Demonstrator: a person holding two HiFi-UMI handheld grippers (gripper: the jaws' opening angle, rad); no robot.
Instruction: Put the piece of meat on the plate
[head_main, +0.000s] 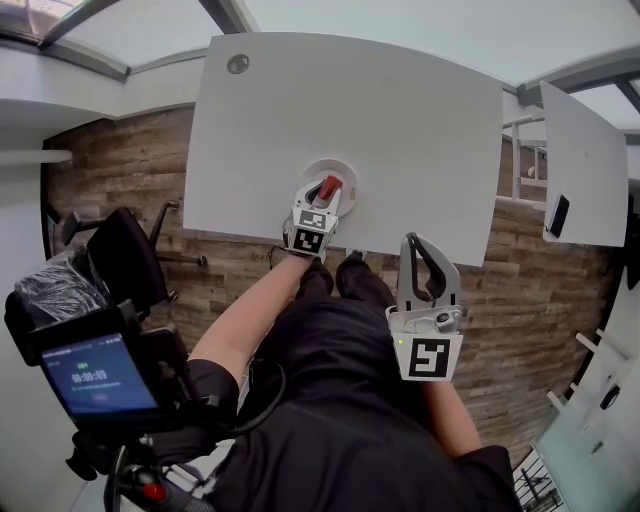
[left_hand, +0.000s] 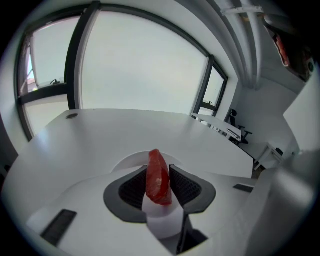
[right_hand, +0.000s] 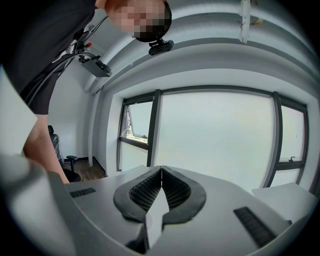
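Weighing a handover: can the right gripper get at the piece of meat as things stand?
Probably not cleanly. The left gripper grips the piece of meat over the plate, its jaws on both sides; the right gripper is shut, at the table's near edge.

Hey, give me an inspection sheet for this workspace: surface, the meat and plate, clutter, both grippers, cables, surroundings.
Surface: white table, bare apart from the plate and a grommet.
Job's things: plate by the table's near edge; red meat upright between the left gripper's pads over the plate; whether it touches the plate cannot be told.
Clutter: nothing seen.
Grippers: left gripper shut on the meat; right gripper shut, empty, off the table by the person's lap.
Cables: black cable at the person's left side, off the table.
Surroundings: wood floor, chair, screen, second table.
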